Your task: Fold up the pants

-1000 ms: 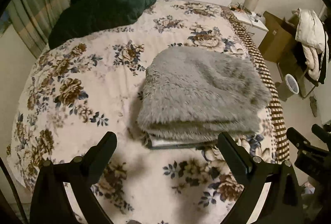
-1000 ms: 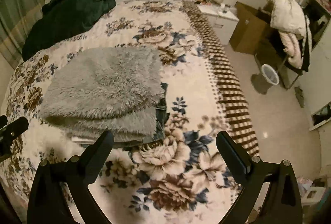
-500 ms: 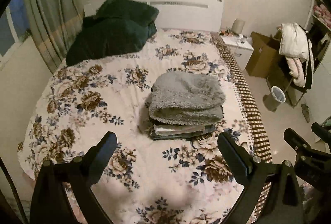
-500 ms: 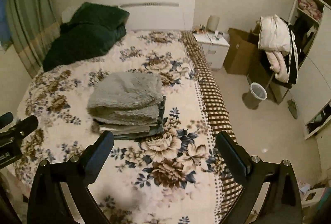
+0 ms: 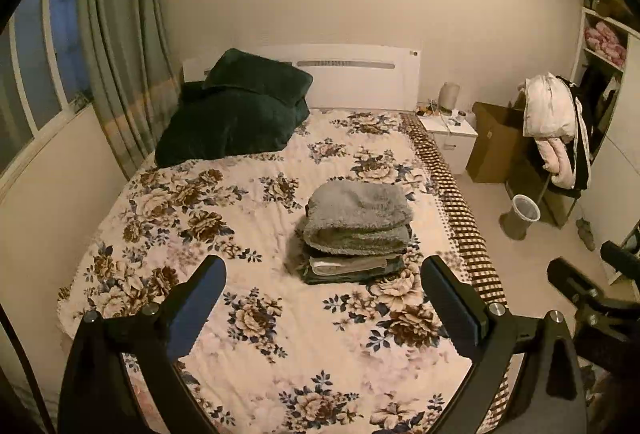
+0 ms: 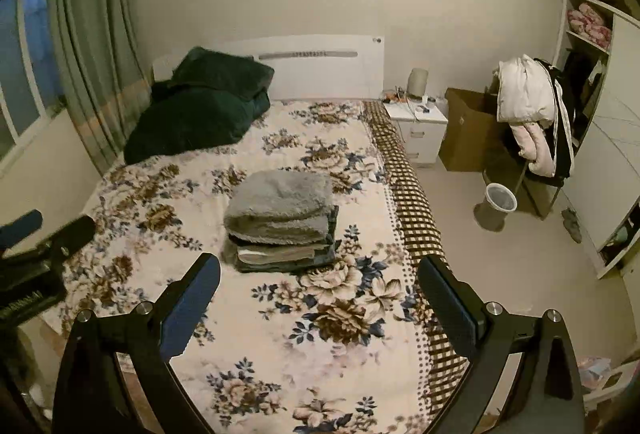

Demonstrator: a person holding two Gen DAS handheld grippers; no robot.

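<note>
A stack of folded clothes lies on the floral bedspread (image 5: 248, 201), right of the middle. A fluffy grey folded garment (image 5: 358, 215) is on top, also in the right wrist view (image 6: 280, 203). Folded pants (image 5: 352, 268) lie under it, also in the right wrist view (image 6: 280, 258). My left gripper (image 5: 324, 298) is open and empty, held high over the foot of the bed. My right gripper (image 6: 318, 294) is open and empty beside it, well back from the stack. The right gripper also shows at the edge of the left wrist view (image 5: 584, 286).
Dark green pillows (image 5: 236, 113) lie at the head of the bed by the white headboard (image 5: 352, 73). A white nightstand (image 6: 420, 129), a cardboard box (image 6: 468, 129), a chair with coats (image 6: 532, 121) and a waste bin (image 6: 500, 199) stand on the right. Curtains (image 5: 116, 53) hang on the left.
Both grippers have pulled back and up, away from the stack. The stack now looks smaller and farther off, and more of the room shows. Both stay open.
</note>
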